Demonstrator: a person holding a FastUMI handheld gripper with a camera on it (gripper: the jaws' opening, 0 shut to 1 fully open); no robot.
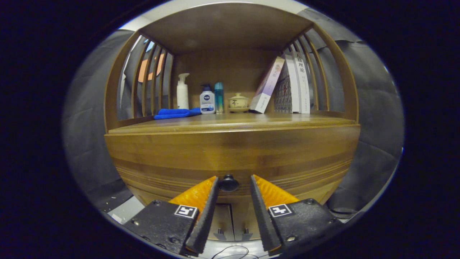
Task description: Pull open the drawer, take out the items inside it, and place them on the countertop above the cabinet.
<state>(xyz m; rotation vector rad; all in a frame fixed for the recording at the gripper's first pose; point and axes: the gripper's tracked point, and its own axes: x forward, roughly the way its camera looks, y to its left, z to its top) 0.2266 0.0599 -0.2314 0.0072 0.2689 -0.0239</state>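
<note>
Two orange-backed fingers of the gripper (233,180) stand apart, with the drawer's dark round knob (228,183) sitting between their tips; the left pad seems to touch the knob's side, though the fisheye view makes that hard to judge, and the right pad stands clear of it. The drawer (233,158) front is closed flush under the countertop (230,124) of the wooden cabinet. Beyond the fingers, on that countertop, lie a folded blue cloth (176,113), a white pump bottle (182,91), a lotion bottle (207,100), a teal tube (219,95), a lidded cup (238,101) and leaning books (287,86).
</note>
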